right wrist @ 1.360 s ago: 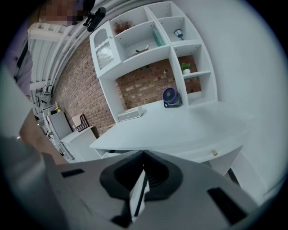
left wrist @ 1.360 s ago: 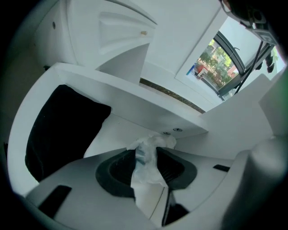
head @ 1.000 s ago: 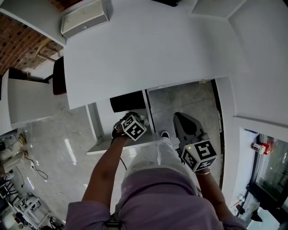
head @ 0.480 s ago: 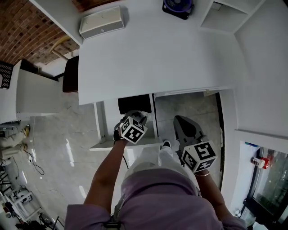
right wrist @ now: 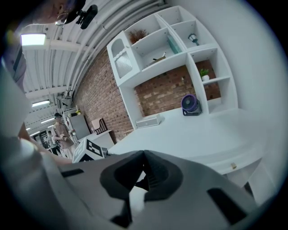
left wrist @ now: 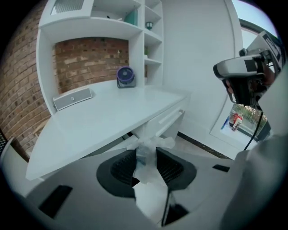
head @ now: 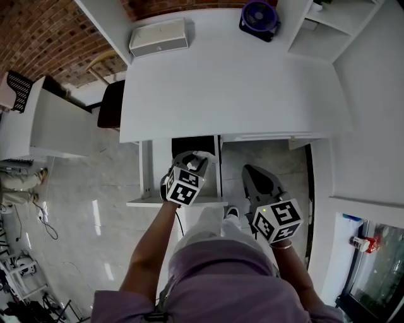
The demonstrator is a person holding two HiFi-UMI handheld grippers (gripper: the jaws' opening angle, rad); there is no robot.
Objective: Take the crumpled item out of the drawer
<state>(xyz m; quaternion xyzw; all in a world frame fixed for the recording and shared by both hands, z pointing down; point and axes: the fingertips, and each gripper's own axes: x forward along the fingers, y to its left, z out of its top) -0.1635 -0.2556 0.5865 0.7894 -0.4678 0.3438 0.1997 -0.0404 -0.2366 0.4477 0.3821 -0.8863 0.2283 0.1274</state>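
A crumpled white paper item sticks up between the jaws of my left gripper, which is shut on it. In the head view the left gripper holds the crumpled item just in front of the white desk's front edge, over a dark opening beneath the desktop. A closed drawer front with a long handle shows under the desk. My right gripper hangs to the right over the floor, shut and empty; its tips meet.
On the desk stand a purple fan and a flat white box. White shelves rise at the back right. A dark chair stands left of the desk. A person stands far off.
The head view has tilted up, so more of the desk's back shows. The left gripper keeps its hold on the crumpled item, a little nearer the desk edge. The right gripper stays put.
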